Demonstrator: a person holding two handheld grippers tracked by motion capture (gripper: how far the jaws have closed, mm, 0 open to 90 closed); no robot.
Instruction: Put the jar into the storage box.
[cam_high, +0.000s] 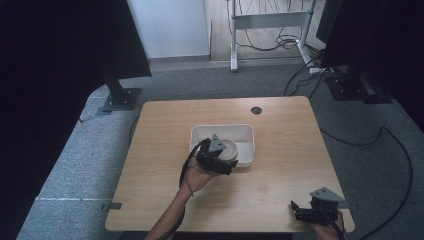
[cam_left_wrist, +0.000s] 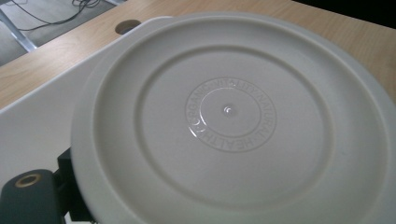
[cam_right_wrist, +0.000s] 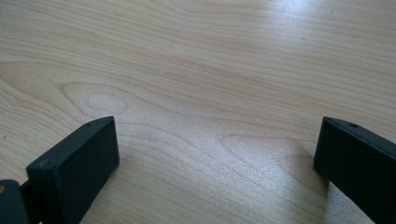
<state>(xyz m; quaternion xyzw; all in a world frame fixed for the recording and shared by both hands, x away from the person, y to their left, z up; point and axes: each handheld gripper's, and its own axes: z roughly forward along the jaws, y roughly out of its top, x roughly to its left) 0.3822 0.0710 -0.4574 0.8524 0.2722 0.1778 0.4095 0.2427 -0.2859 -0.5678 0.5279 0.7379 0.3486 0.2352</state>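
Lid (cam_left_wrist: 229, 116) over tray's (cam_high: 245, 131) near-left rim, bare tabletop (cam_right_wrist: 210, 56) beyond

My left gripper (cam_high: 220, 161) is black with a grey three-cornered plate on top. At its twelve o'clock in the left gripper view sits the lid (cam_left_wrist: 233, 121), off-white all over, patterned with raised concentric rings and a circle of embossed lettering round a tiny centre dot. The tray (cam_high: 247, 134) is plain white. My right gripper (cam_right_wrist: 217, 163) shows matte black jaws, and it too has a grey plate. The table (cam_right_wrist: 196, 70) is pale wood, with wavy tan grain and an oval knot swirl at ten o'clock.
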